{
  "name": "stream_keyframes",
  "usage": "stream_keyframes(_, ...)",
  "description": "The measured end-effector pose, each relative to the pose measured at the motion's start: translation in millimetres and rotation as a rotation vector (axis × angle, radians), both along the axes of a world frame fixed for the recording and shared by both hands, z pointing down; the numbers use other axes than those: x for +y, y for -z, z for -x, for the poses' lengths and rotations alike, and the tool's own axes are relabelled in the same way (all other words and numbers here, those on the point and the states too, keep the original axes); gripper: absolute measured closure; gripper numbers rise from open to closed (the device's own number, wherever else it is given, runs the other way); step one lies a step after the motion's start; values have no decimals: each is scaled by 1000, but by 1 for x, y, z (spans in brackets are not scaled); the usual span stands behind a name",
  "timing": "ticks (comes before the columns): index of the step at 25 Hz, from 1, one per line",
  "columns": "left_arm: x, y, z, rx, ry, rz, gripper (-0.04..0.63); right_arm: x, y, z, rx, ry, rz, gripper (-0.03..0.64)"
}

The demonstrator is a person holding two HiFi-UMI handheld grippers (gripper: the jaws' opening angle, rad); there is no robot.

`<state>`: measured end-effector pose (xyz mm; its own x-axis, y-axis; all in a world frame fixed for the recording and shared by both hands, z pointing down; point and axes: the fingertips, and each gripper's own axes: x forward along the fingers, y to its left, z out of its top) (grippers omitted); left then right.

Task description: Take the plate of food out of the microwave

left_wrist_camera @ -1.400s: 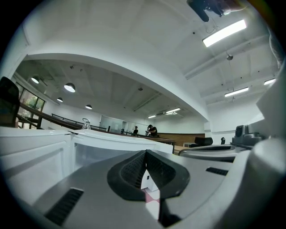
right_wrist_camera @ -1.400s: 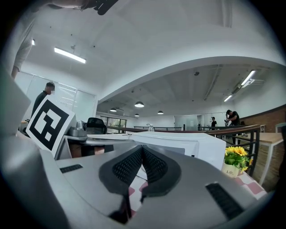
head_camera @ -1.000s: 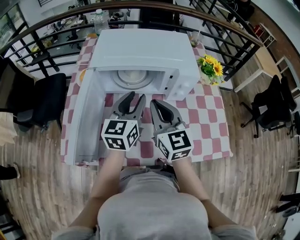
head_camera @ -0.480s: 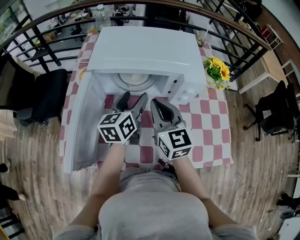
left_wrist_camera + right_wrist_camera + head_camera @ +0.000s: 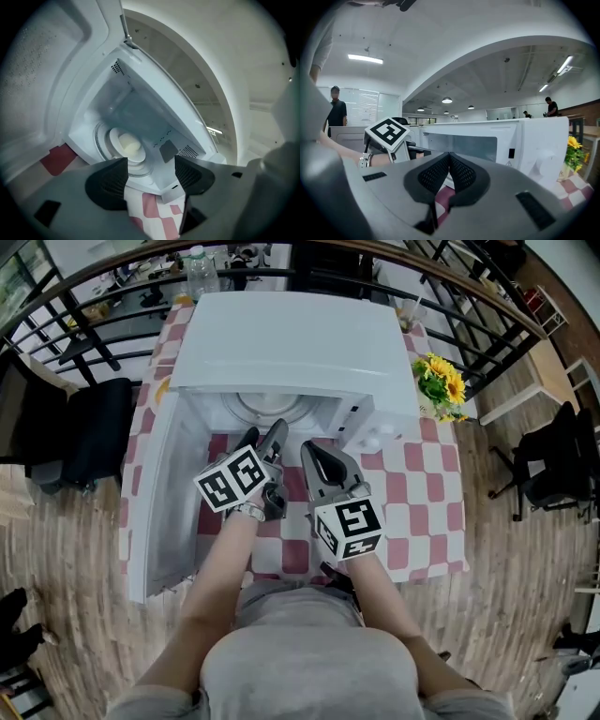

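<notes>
we are seeing the microwave (image 5: pixel 291 338) sitting across the far half of the table (image 5: pixel 417 502), its door (image 5: pixel 164 493) standing wide open along the table's left edge. the plate (image 5: pixel 115 140) is sitting inside the microwave on the round glass tray (image 5: pixel 100 140), with a pale mound of food (image 5: pixel 128 142) on it and nothing touching it. we are holding the left gripper (image 5: pixel 265 437) just in front of the open cavity, over the middle of the table and tilted. its jaws are standing well apart with nothing between them, only the cavity's lower edge and the checked cloth showing through the gap. the right gripper (image 5: pixel 314 451) is hovering just beside it on the right, over the cloth toward the near edge, jaws pressed together and gripping nothing. a bunch of yellow flowers (image 5: pixel 439 385) is standing at the table's far right corner, just beside the microwave. a few people are standing far back in the right gripper view.
</notes>
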<state>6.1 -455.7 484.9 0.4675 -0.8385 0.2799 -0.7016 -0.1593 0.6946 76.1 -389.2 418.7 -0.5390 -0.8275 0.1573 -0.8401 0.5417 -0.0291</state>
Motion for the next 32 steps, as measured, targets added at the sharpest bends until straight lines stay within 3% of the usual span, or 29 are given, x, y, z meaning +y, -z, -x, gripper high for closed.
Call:
stream_keyframes(3,-10,-16,9,11,60,81,295,-4,-6,1,2,0,15,594)
stream_keyframes(13,-33,-68,24,160,211,370,255,-13,-25,2,13,6,63,594)
stream_keyframes(20,-43,-93,26,272,295,506,209,-16,-35,1,6,6,89,594)
stream_keyframes(32,-52,-121,31,380,478,640,202,-21,-45,-8,0,-5,113,594)
